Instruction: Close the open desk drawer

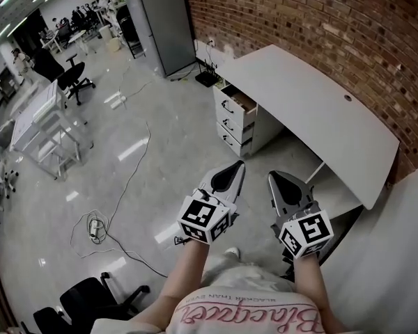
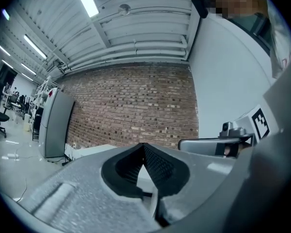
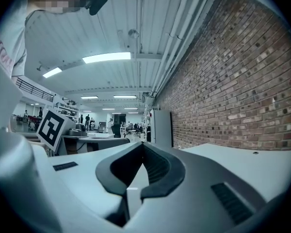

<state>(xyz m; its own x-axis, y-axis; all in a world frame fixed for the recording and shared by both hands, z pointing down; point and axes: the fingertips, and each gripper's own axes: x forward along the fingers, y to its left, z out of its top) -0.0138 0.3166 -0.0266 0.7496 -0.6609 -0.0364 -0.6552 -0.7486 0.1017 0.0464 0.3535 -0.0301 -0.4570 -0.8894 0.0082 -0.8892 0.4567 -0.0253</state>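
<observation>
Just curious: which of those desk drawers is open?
The top drawer: pulled out, inside showing. The middle drawer and bottom drawer sit shut.

The person is wearing a pale shirt (image 1: 245, 312) that is showing pink script lettering. The left gripper (image 1: 240, 165) and right gripper (image 1: 273, 177) are showing light grey tapering shells with dark ribbed pads (image 2: 160, 166), each carrying a white cube (image 1: 207, 219) printed with black square markers

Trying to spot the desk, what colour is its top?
White, or very light grey; the desk top shows best in the head view.
</observation>
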